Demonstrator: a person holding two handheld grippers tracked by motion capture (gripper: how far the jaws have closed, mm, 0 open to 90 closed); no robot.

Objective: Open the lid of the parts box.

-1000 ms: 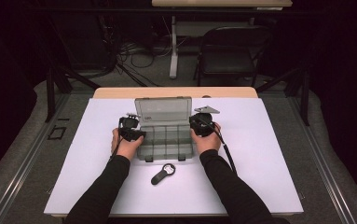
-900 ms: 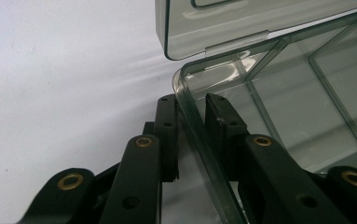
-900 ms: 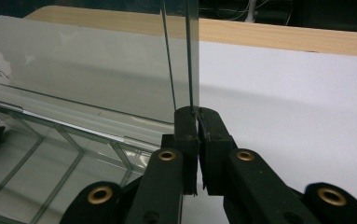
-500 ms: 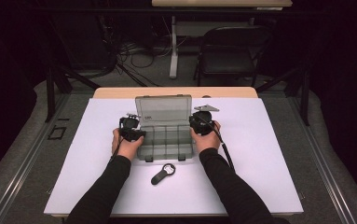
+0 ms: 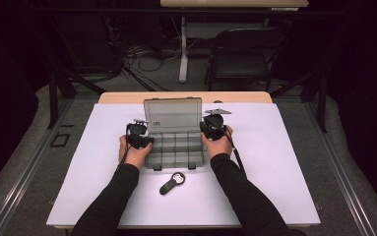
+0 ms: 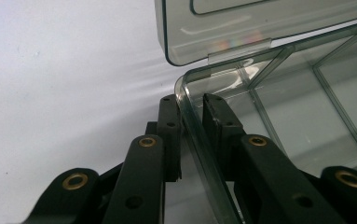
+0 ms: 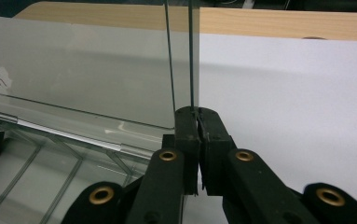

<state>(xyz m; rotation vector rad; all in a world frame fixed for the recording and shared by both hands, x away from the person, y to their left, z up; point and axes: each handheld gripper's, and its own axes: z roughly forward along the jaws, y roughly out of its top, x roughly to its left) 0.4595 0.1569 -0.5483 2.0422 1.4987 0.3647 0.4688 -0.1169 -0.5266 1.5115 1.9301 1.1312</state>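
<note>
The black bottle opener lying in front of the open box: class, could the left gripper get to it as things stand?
Probably not at once. The left gripper straddles the side wall of the clear box. It would need to let go first; after that, bare table lies between it and the bottle opener.

On the tabletop (image 5: 284,162) at frame centre: one clear compartment box (image 5: 175,147), one black bottle opener (image 5: 170,183) just below it, and two grippers, left gripper (image 5: 144,140) and right gripper (image 5: 206,129). One chair (image 5: 245,54) sits upper right.
</note>
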